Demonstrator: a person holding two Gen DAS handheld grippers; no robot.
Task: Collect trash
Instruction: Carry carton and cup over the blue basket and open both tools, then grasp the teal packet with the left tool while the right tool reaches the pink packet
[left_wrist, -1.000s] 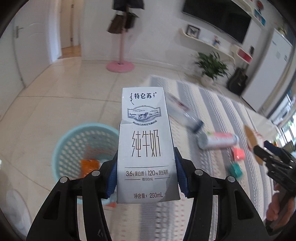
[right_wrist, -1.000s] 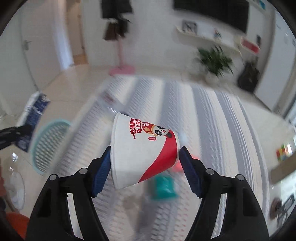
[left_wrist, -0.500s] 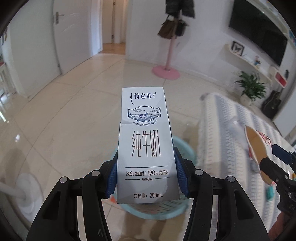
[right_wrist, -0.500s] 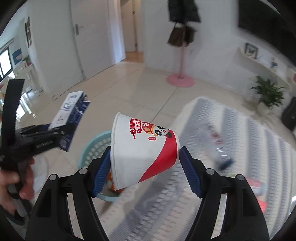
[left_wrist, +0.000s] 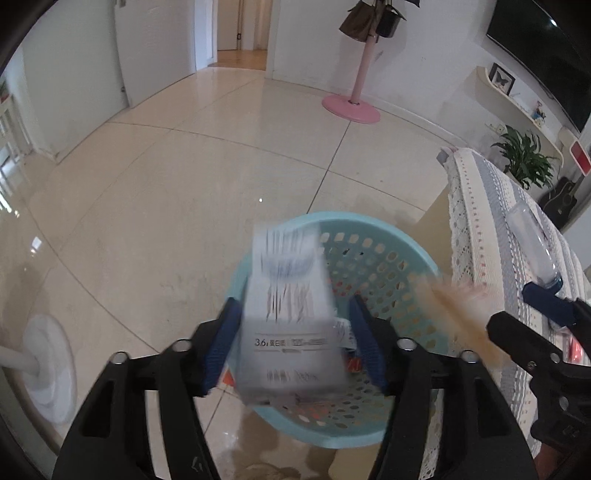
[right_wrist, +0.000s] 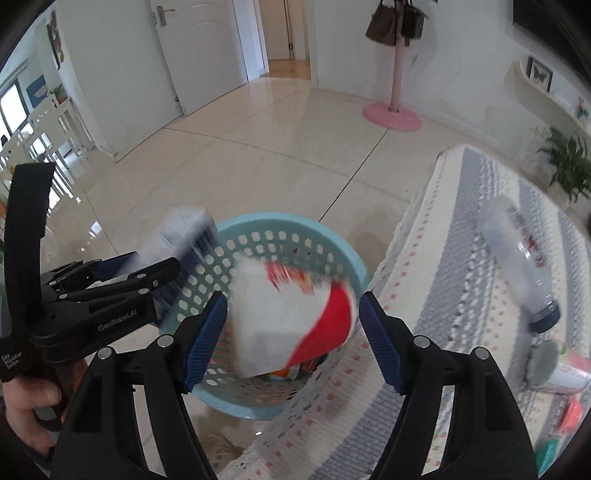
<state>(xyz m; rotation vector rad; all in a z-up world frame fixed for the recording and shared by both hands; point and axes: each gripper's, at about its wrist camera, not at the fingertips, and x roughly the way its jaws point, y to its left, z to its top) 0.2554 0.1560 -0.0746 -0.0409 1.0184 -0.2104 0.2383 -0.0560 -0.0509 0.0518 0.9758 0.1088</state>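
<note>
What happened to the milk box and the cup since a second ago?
Both tongs swung from the rug to above the blue basket and have just been opening. The milk carton and paper cup are slipping free, blurred, dropping in. The plastic bottle stayed on the rug.

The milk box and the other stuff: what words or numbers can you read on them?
"3.6" on the milk box; the rest of its print is blurred.
"GenRobot.AI" on the left tool, seen from the right wrist camera.
White lettering on that tool's strap: too small to read.
Red print on the paper cup: blurred.
Label on the clear bottle: too blurred to read.
</note>
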